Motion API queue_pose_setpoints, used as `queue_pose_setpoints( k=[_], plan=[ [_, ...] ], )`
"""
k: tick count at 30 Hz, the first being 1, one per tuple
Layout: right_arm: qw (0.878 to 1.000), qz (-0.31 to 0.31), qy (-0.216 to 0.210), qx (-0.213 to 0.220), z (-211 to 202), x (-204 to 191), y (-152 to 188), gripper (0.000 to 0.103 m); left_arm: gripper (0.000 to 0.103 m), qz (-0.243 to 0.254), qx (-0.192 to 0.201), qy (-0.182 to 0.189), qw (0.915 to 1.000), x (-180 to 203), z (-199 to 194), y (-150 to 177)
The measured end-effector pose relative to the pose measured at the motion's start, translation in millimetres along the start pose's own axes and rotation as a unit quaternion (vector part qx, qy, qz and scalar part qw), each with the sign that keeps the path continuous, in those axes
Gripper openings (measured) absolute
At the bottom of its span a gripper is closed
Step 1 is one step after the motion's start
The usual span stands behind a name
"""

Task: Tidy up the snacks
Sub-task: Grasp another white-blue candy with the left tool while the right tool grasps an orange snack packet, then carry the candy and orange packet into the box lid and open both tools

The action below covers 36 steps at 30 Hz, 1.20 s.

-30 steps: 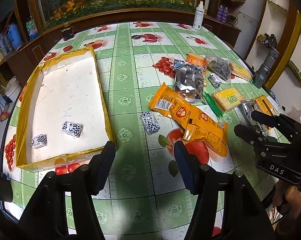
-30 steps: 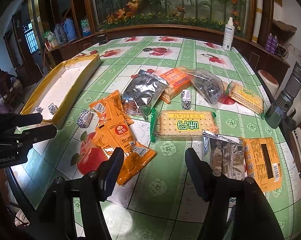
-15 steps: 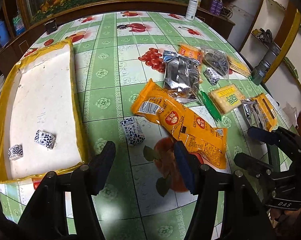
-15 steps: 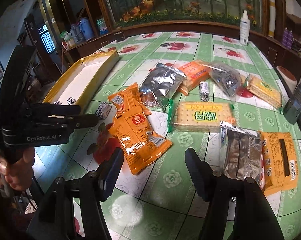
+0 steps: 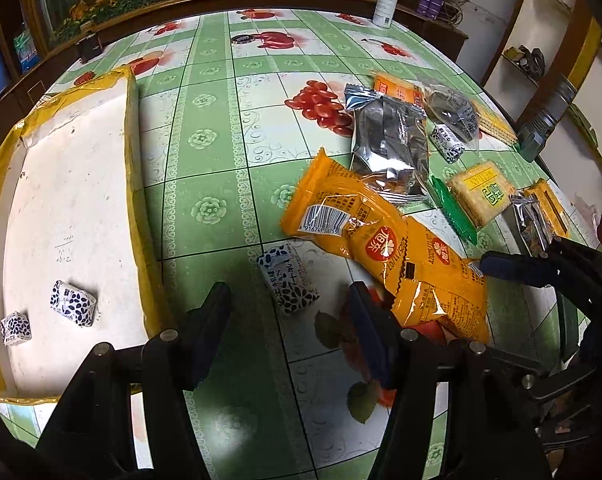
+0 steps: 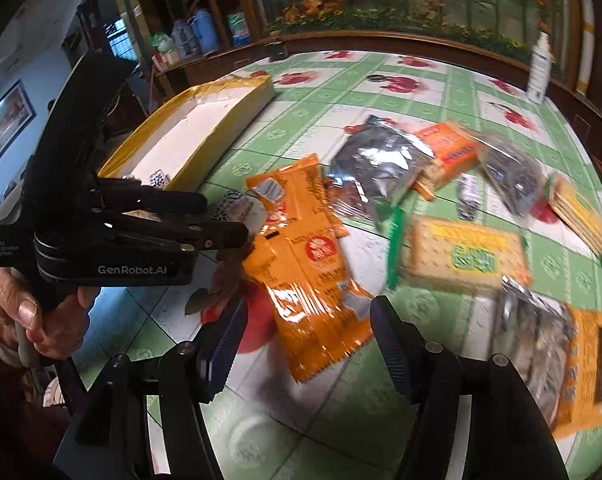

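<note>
Left gripper lower and nearer the table than a second ago, now bracketing the blue-and-white candy that lay well ahead of it before. Jaws unchanged: apart, empty, pads clear of the wrapper. Candy flat on the tablecloth, just beyond the fingertips, roughly centred in the gap, just beside the orange snack packet. Two matching candies already in the yellow-rimmed tray, so likely third of the set; pick apparently imminent, not yet made.

Right gripper swung toward the orange packet; view blurred. Jaws also apart and holding nothing, near end of the packet lying between the tips, no contact evident. Biscuit pack and foil bags untouched farther out. Most of the sorting left.
</note>
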State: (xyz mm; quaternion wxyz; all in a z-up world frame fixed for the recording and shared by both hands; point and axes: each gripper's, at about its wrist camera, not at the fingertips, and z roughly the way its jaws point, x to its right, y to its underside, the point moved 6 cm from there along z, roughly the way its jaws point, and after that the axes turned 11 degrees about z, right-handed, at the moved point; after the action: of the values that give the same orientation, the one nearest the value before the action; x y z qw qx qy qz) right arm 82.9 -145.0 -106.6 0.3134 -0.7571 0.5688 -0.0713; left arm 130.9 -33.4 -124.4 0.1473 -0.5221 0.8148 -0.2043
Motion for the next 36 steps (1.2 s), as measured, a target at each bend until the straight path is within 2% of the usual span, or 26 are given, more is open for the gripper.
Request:
queue_pose_setpoints(
  k=[4, 5, 6, 7, 8, 9, 18, 25, 36],
  plan=[
    [0.999, -0.025, 0.015, -0.018, 17.8, -5.3, -4.9, 0.064, 0.059, 0.009, 0.003, -0.003, 1.0, 0.0, 3.7, -5.4],
    [0.999, -0.024, 0.015, -0.026, 22.7, -4.3, -5.0, 0.063, 0.055, 0.009, 0.004, -0.004, 0.9999, -0.6, 4.2, -6.5],
    [0.999, -0.024, 0.018, -0.026, 25.3, -3.1, -5.4, 0.062, 0.039, 0.01, 0.007, -0.008, 0.9999, -1.1, 4.0, -7.3],
    [0.999, -0.025, 0.019, -0.025, 25.6, -2.8, -6.2, 0.063, 0.03, 0.013, 0.009, -0.015, 0.9998, -1.9, 3.8, -8.3],
    [0.999, -0.024, 0.021, -0.026, 25.8, -2.3, -6.8, 0.057, 0.018, 0.015, 0.009, -0.02, 0.9996, -3.1, 3.8, -8.5],
    [0.999, -0.021, 0.022, -0.027, 25.2, -1.2, -7.1, 0.053, 0.016, 0.014, 0.011, -0.02, 0.9997, -3.8, 3.5, -8.2],
    [0.999, 0.031, 0.001, -0.015, 6.0, 9.6, 0.0, 0.045, 0.016, 0.007, 0.02, -0.01, 0.9997, -0.5, -9.5, 1.4],
    [0.998, 0.066, -0.021, 0.008, -21.2, 10.8, 6.6, 0.045, 0.016, -0.004, 0.044, -0.035, 0.9984, -4.5, -36.3, 2.4],
    [0.996, 0.058, -0.051, 0.033, -39.9, -21.5, -7.6, 0.045, 0.016, -0.017, 0.072, -0.061, 0.9954, -26.5, -68.2, 11.3]
  ],
)
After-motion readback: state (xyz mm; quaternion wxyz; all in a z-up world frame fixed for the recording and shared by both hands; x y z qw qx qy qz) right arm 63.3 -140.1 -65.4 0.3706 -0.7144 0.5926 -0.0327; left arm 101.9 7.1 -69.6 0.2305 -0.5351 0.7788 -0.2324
